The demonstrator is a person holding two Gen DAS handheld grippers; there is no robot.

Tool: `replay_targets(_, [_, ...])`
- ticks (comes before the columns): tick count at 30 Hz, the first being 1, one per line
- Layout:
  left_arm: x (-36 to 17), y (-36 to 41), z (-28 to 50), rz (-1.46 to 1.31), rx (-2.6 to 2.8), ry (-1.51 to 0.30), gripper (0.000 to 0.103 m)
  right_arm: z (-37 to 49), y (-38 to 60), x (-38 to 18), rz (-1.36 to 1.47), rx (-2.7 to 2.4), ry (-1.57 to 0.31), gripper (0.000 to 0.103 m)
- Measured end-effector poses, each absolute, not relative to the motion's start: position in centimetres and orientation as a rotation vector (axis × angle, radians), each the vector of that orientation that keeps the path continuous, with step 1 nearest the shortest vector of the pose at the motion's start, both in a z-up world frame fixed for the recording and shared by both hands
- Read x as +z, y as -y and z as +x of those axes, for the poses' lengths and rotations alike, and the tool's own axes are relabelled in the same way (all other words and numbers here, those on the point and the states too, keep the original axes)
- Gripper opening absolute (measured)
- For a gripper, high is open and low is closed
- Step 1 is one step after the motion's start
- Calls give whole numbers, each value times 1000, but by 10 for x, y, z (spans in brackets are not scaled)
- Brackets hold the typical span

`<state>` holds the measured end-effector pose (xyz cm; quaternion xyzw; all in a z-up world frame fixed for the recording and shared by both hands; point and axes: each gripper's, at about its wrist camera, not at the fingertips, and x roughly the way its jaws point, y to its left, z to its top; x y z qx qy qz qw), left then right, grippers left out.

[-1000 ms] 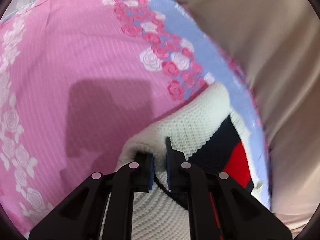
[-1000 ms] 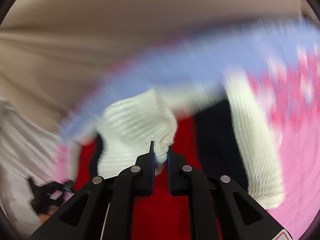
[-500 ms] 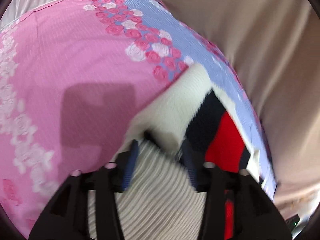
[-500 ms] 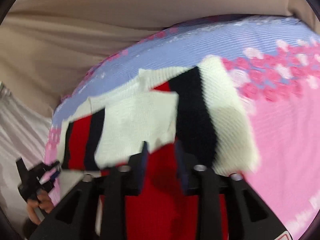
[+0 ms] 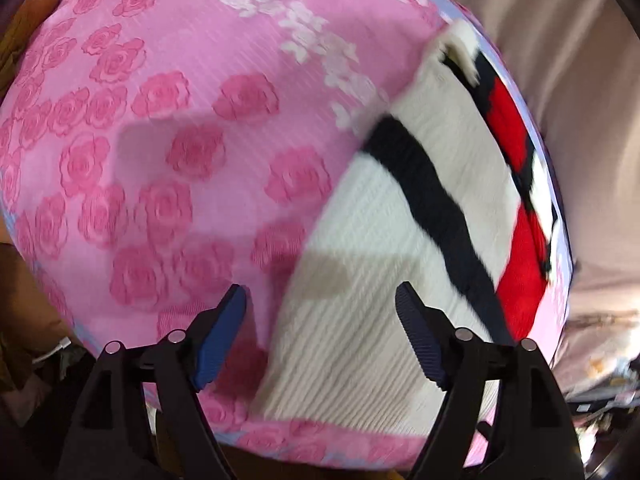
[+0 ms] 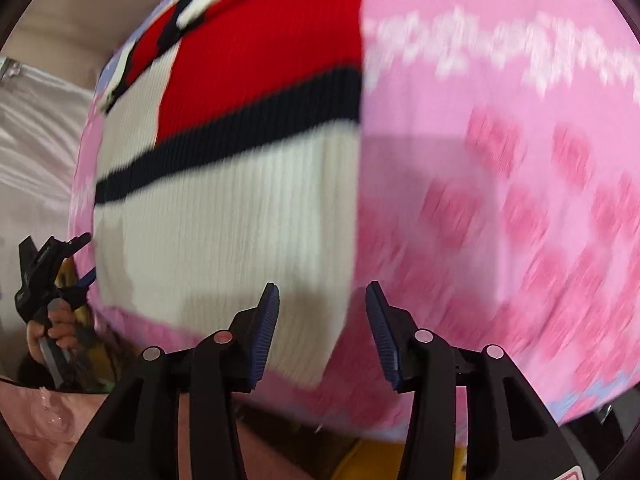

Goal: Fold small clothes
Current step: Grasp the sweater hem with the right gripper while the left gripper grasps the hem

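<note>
A small knit sweater (image 5: 392, 248), white with black stripes and red blocks, lies folded on a pink rose-print cloth (image 5: 168, 128). My left gripper (image 5: 320, 304) hovers over the sweater's near white edge, its jaws opening wide with nothing pressed between the blue pads (image 5: 220, 332). In the right wrist view the same sweater (image 6: 240, 184) fills the left half of the pink cloth (image 6: 500, 168). My right gripper (image 6: 322, 304) hangs above the sweater's near right corner, jaws opening, holding nothing. The left gripper (image 6: 52, 272) and the hand around it show at the far left.
Beige fabric (image 5: 580, 80) hangs beyond the cloth's far right edge. Pale satin-like fabric (image 6: 32, 140) lies off the left side in the right wrist view. Dark clutter sits under the near edge of the surface.
Both grippers let go of the white knit parts they pinched and opened. Both pulled back toward the near edge, so the sweater now lies flat and folded in front of them.
</note>
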<state>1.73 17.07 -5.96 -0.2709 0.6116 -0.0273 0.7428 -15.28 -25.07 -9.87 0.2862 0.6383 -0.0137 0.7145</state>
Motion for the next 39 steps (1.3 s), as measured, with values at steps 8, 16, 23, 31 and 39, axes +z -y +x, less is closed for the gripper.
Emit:
replay_targets(8, [-57, -138, 14, -410, -134, -1324, 59, -167, 205, -99, 566, -90, -1248, 61])
replay_targets(16, [-31, -142, -17, -551, -49, -1285, 12, -170, 241, -61, 556, 17, -1122, 9])
replay_targets(23, [-17, -83, -104, -399, -215, -1403, 12, -237, 294, -24, 414, -4, -1125, 8])
replay_targets(31, [-4, -90, -183, -311, -337, -1617, 11, -349, 296, -32, 421, 148, -1423, 8])
replay_targets(39, [66, -62, -59, -324, -334, -1222, 12, -267, 316, 26, 624, 158, -1039, 8])
